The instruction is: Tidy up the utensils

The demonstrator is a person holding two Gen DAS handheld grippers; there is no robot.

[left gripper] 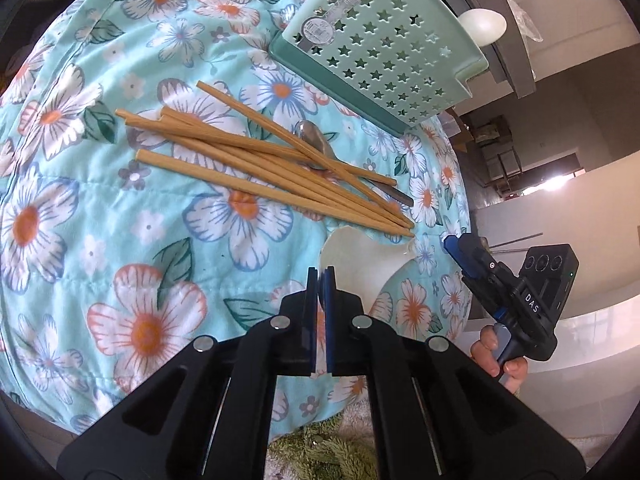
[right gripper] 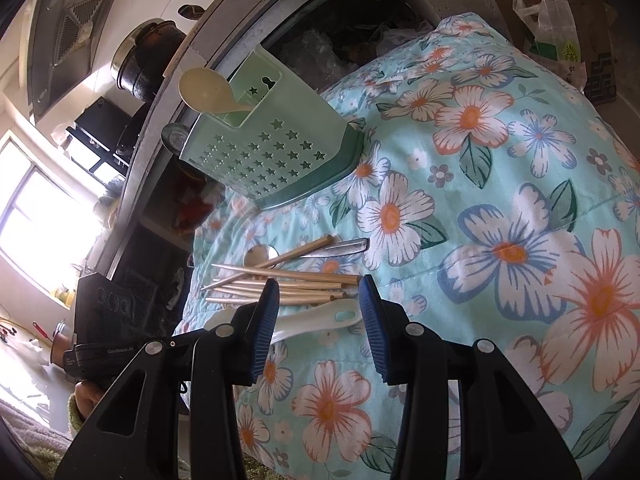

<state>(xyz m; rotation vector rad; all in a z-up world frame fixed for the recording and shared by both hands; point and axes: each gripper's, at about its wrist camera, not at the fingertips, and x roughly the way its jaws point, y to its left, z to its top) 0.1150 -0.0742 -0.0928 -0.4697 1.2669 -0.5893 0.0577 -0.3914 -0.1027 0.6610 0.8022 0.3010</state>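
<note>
Several wooden chopsticks [left gripper: 256, 164] lie in a loose pile on the floral cloth, over a metal spoon [left gripper: 320, 146]. A mint green utensil holder [left gripper: 380, 40] with star holes stands beyond them, with a cream rice paddle [left gripper: 482, 26] in it. My left gripper [left gripper: 320, 276] is shut on the handle of a white rice paddle [left gripper: 360, 260], just this side of the chopstick tips. My right gripper [right gripper: 318, 296] is open, with the white paddle's handle [right gripper: 320, 320] between its fingers and the chopsticks [right gripper: 280, 282] just beyond. The holder [right gripper: 260, 152] stands farther back.
The floral cloth [left gripper: 120, 240] covers a rounded surface that drops off near the right gripper [left gripper: 480, 264]. A grey counter edge [right gripper: 168, 80] and a dark pot [right gripper: 148, 56] lie behind the holder. A cardboard box and plastic bag [right gripper: 556, 20] sit at the far side.
</note>
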